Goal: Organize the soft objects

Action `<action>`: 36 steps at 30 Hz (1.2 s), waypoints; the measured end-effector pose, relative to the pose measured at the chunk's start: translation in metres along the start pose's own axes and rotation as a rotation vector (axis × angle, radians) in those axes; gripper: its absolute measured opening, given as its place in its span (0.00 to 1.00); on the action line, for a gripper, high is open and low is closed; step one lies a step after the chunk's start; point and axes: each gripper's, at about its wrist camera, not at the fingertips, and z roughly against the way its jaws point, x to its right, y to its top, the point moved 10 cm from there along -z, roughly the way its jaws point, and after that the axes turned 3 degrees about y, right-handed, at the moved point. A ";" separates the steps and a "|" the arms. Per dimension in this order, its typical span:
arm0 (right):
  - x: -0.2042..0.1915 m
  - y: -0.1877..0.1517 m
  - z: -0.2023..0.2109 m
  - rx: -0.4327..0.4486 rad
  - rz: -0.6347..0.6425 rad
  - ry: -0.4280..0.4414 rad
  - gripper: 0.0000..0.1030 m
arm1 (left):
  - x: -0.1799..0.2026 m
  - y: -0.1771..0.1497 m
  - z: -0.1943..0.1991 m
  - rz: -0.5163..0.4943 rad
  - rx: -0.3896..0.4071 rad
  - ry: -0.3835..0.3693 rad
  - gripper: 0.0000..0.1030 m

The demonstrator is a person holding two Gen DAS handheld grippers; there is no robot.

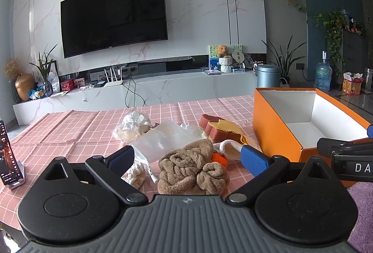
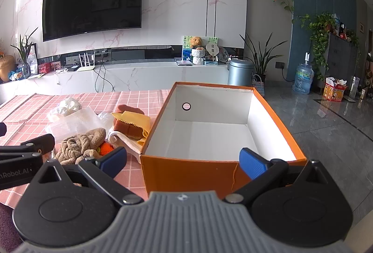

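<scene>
The left gripper (image 1: 186, 159) hangs with jaws spread wide on either side of the brown towel (image 1: 188, 166), which lies on the bench (image 1: 70, 127) just left of the orange box (image 1: 275, 134). To do it well, I would lower until both pads flank the towel's thickest fold, then close on it alone, clear of the orange knit piece (image 1: 220, 158) touching it. The right gripper (image 2: 181, 159), jaws released and holding nothing, hovers at the box's near wall. The box looks empty inside.
</scene>
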 end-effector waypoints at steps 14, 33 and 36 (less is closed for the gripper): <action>-0.001 0.000 0.002 0.003 -0.015 0.025 0.98 | 0.001 0.002 0.002 -0.001 0.014 -0.026 1.00; -0.030 0.016 -0.003 0.057 0.100 0.143 0.97 | -0.017 0.004 -0.005 0.102 -0.014 -0.099 1.00; -0.043 0.020 -0.008 0.060 0.112 0.200 0.97 | -0.024 0.001 -0.011 0.116 -0.045 -0.100 1.00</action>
